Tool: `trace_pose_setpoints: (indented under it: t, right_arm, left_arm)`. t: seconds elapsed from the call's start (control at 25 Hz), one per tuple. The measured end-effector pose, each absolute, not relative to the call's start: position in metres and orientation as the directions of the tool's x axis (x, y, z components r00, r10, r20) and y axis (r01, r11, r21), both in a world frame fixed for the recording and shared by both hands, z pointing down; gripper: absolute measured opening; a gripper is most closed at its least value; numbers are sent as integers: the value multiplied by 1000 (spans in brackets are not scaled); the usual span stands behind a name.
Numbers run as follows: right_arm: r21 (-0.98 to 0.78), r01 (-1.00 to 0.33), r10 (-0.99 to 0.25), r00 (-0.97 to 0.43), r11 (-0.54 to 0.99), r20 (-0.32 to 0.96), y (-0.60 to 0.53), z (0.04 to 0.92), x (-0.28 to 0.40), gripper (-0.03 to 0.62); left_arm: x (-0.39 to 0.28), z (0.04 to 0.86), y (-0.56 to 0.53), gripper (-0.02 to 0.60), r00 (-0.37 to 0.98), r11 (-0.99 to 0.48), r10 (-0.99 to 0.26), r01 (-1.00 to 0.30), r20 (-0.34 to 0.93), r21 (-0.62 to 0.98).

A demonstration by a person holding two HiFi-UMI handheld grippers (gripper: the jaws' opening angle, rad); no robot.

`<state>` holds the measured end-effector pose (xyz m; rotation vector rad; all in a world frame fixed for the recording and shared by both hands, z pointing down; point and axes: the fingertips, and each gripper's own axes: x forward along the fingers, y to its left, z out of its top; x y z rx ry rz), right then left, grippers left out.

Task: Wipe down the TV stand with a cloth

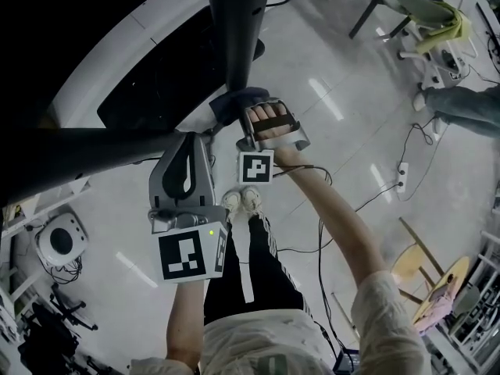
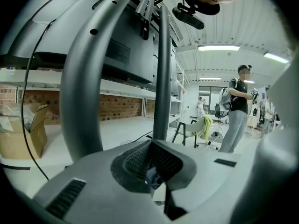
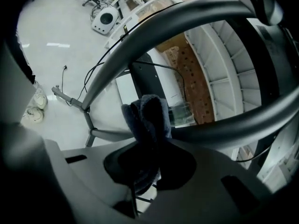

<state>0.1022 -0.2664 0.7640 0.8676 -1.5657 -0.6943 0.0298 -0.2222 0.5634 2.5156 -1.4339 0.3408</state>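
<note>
The TV stand's grey upright pole (image 1: 238,22) rises in the middle of the head view, with a dark side bar (image 1: 78,151) at the left. My right gripper (image 1: 248,113) is shut on a bunched dark blue cloth (image 1: 234,102), which lies against the foot of the pole. In the right gripper view the cloth (image 3: 149,115) sticks up from the gripper (image 3: 148,155), in front of a curved stand bar (image 3: 187,13). My left gripper (image 1: 197,139) sits just left of the cloth, jaws shut and empty. In its own view the gripper (image 2: 152,148) faces the pole (image 2: 162,78).
A person (image 2: 238,111) stands at the back right. A chair draped with yellow-green fabric (image 1: 437,22) is nearby. A power strip with cables (image 1: 402,178) lies on the floor, a wooden stool (image 1: 414,264) at the right, a white device (image 1: 58,241) at the left. A cardboard box (image 2: 23,129) sits beside the stand.
</note>
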Motion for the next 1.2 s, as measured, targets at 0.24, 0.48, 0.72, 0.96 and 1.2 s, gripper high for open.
trace_pose_setpoints:
  t: [0.24,0.48,0.72,0.96,1.2]
  right_arm:
    - [812,-112,-820,-66,572,569,-268,788,103,57]
    - [792,-122,-801,-57,598,596,-267,809,104,57]
    - [775,-161,-790,-61,611,610,-265,806,104,57]
    - [800,-229,-831,-95,555,549,-256,707,94,57]
    - [771,-448,-888,-154,454,434,-257,541,87,57]
  left_arm:
    - [26,575,-218,15,487,-484,-815,-870,315,93]
    - [26,589,-209,15,487,-484,-808,-870,331,97]
    - [26,588,-206,15,482,-474,-814,-874,324,110]
    - [15,549,-203,15,488,-481,-819,-871,302,105]
    - [7,440,-205,15,501,-499,-851,-865,158,57]
